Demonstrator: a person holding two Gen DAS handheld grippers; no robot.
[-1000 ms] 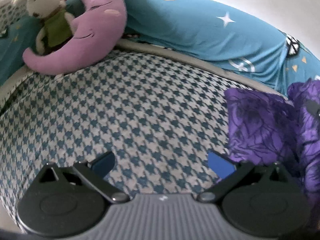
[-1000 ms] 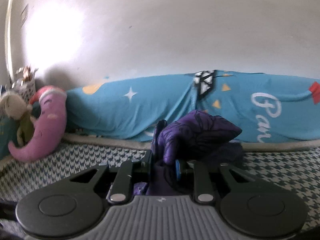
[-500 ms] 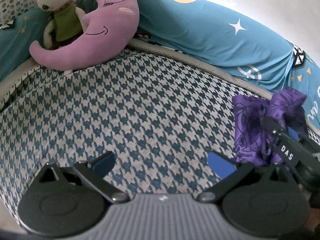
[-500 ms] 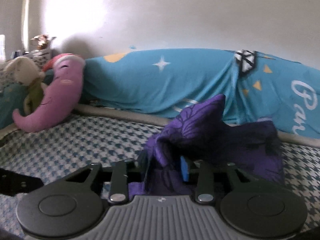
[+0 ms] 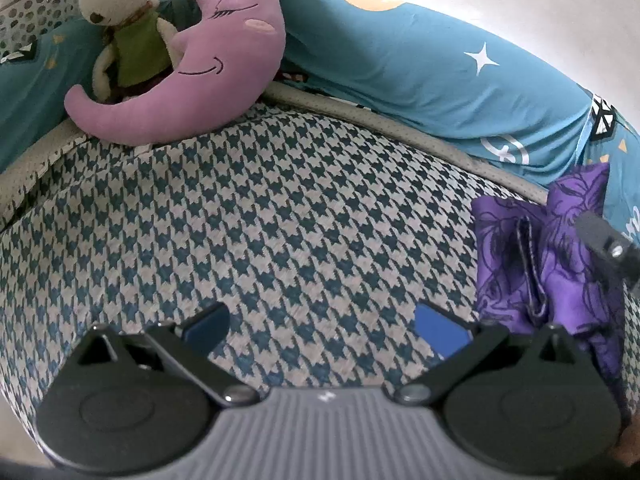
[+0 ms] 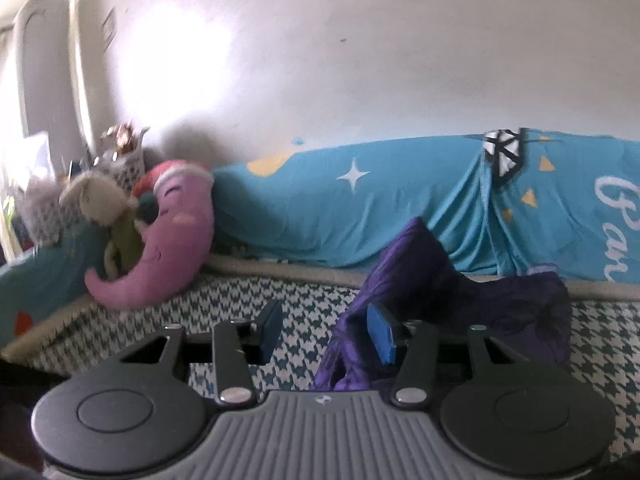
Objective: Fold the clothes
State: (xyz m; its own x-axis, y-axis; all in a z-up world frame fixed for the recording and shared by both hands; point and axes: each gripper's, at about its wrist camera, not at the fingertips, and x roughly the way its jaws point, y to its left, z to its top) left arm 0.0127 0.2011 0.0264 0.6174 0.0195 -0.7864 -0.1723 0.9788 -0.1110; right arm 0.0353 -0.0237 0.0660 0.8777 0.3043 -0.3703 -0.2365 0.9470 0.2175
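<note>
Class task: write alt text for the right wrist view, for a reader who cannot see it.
The right gripper, jaws opening, points across a houndstooth bed cover; a crumpled purple garment lies against its right finger, with nothing between the pads. Behind, a pink moon cushion and plush rabbit lean beside a teal star-print bolster along a white wall.

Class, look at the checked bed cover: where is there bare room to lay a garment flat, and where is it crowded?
Bare: the wide middle of the checked cover, bordered by the moon pillow behind-left, the blue quilt behind, the purple garment at right and the left gripper in front. Crowded: the right side, where the right gripper, its jaws opening, sits beside the garment.
</note>
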